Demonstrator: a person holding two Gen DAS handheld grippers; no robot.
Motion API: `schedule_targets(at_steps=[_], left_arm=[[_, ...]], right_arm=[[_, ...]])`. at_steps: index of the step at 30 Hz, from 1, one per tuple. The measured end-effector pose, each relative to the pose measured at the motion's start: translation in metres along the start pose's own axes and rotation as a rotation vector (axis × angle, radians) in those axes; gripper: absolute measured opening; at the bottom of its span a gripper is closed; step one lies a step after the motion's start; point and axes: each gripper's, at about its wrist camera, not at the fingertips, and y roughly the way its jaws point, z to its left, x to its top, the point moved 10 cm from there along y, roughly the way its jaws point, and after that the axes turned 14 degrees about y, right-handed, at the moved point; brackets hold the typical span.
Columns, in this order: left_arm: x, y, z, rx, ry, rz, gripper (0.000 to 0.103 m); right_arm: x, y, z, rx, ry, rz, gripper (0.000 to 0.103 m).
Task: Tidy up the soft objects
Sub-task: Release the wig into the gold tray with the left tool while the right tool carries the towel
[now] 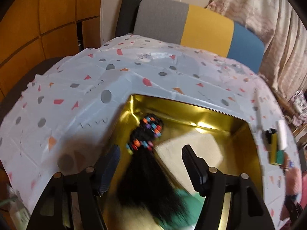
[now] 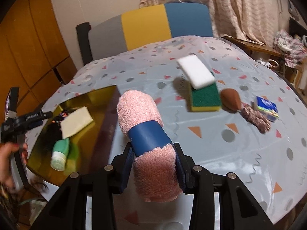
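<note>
The right gripper point(image 2: 154, 169) is squeezing a rolled pink towel point(image 2: 147, 143) above the table point(image 2: 239, 143), beside the gold tray point(image 2: 107, 99). The left gripper point(image 1: 149, 164) is hanging wide apart over the tray, where a black hairpiece point(image 1: 145, 164) is lying.

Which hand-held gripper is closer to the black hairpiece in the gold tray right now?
Left. The left hand-held gripper hangs open directly over the black hairpiece in the gold tray. The right hand-held gripper is outside the tray, clamped on the pink towel roll.
</note>
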Motion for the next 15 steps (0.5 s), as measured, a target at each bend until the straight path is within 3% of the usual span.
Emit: schedule_targets(at_steps=[3, 11, 15], left_arm=[[-0.016, -0.011, -0.020, -0.064, 0.007, -0.001, 0.067], [-0.037, -0.042, -0.056, -0.121, 0.047, -0.057, 0.067], [-0.050, -0.045, -0.060, -0.117, 0.058, -0.037, 0.067]], right_arm=[[0.005, 0.000, 0.022, 0.038, -0.024, 0.002, 0.041], [0.013, 0.009, 0.079, 0.107, -0.101, 0.029, 0.041], [0.010, 0.024, 0.110, 0.133, -0.142, 0.063, 0.041]])
